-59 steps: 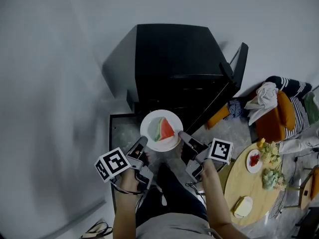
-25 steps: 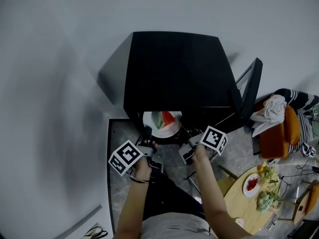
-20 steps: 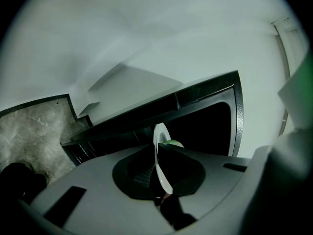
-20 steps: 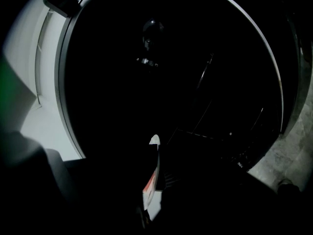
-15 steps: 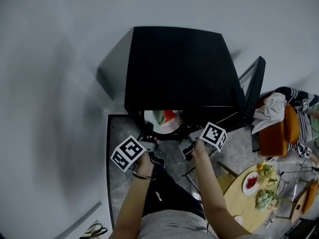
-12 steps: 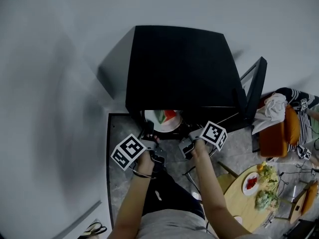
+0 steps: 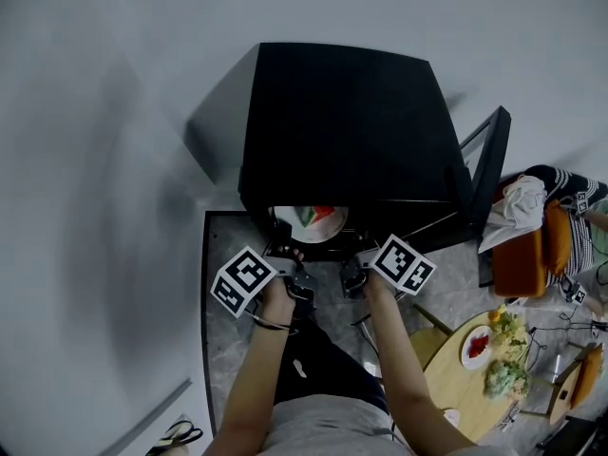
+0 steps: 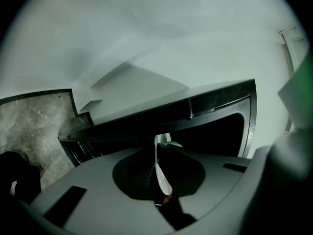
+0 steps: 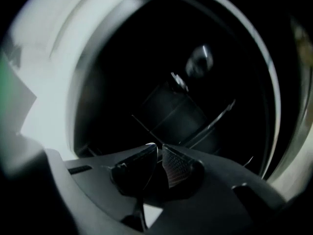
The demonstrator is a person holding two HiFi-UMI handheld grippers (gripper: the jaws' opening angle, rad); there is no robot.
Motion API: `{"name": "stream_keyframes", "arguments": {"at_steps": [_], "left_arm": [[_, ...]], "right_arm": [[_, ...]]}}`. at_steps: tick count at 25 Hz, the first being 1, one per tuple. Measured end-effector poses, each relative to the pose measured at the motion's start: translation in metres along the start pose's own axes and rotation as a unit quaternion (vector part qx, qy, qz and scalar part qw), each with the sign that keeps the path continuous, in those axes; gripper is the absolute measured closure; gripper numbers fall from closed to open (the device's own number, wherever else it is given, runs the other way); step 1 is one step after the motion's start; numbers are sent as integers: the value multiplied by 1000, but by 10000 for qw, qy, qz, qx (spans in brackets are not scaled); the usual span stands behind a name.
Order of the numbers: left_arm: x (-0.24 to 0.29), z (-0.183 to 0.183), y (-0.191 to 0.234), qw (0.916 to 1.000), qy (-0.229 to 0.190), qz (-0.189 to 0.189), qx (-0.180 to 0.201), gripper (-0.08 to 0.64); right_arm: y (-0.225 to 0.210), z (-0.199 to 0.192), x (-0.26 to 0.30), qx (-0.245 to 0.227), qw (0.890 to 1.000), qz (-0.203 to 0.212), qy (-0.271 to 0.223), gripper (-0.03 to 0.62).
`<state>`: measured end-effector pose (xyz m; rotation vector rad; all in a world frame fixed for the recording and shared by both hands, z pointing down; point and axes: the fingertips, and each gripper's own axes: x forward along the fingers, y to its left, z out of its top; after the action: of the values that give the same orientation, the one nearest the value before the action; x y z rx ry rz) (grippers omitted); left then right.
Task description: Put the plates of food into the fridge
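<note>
A white plate [image 7: 309,222] carrying a red and green watermelon slice [image 7: 315,216] is half under the top edge of the black fridge [image 7: 342,131], at its open front. My left gripper [image 7: 283,255] is shut on the plate's left rim, which shows edge-on as a thin white line [image 8: 160,173] between the jaws. My right gripper [image 7: 350,270] holds the right rim, jaws nearly together [image 9: 159,156], facing the dark fridge interior [image 9: 171,106]. Most of the plate is hidden in both gripper views.
The fridge door [image 7: 486,183] stands open to the right. Behind me on the right is a round wooden table [image 7: 458,376] with a plate of red food [image 7: 475,347] and greens. An orange chair [image 7: 527,250] holds clothes. Grey stone floor [image 7: 223,255] lies left of my arms.
The plate has gone from in front of the fridge to partly inside its opening. Both grippers moved forward with it and kept their hold.
</note>
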<state>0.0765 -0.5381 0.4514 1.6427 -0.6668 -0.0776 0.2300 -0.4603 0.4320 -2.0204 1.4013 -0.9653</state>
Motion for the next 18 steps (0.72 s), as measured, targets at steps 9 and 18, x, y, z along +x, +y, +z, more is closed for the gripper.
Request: {"name": "stream_keyframes", "arguments": {"at_steps": [9,18], "left_arm": [[2,2,-1,9999,60,-89,-62,537],[4,0,-3,9996,225,-132,-121,537]], "right_arm": [[62,-88,-35,-3606,9271,905,478,571],[54,-99,-20,-3499,9321,657,669,580]]}}
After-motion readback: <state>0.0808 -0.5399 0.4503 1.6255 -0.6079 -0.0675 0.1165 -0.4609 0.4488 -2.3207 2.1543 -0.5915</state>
